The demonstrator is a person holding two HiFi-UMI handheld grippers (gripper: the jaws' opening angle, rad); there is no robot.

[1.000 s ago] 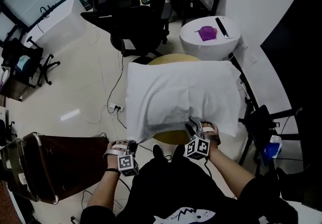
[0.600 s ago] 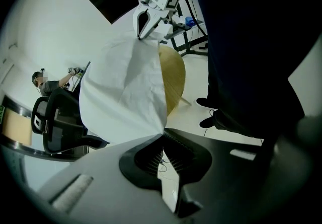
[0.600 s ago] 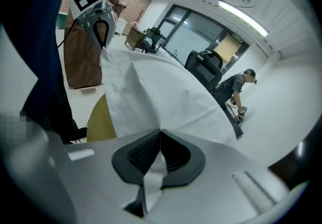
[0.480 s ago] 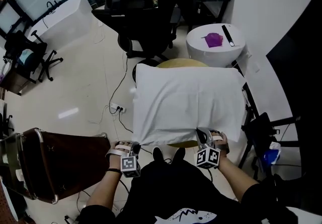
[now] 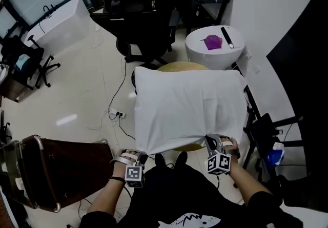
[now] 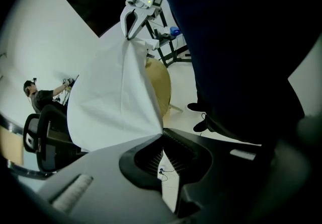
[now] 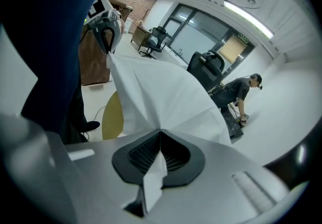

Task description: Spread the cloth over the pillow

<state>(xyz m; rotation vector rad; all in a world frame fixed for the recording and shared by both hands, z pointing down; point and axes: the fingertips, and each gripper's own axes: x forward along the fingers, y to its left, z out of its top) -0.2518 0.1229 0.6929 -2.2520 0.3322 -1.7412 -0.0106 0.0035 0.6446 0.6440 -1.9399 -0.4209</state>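
Observation:
A white cloth lies stretched over a round yellow-brown table; whatever lies under it, the pillow included, is hidden. My left gripper is shut on the cloth's near left corner, and its jaws pinch the fabric. My right gripper is shut on the near right corner, with a fold of cloth pressed between its jaws. The near edge hangs taut between the two, just off the table's front rim. Each gripper view shows the other gripper at the opposite corner.
A white round side table with a purple thing and a black bar stands behind. Black office chairs are at the back, a brown leather seat at the near left, a black stand at the right. Cables cross the floor.
The right gripper has shut on the cloth's near right corner. Both grippers have drawn back toward me, pulling the near edge taut and flattening the cloth.

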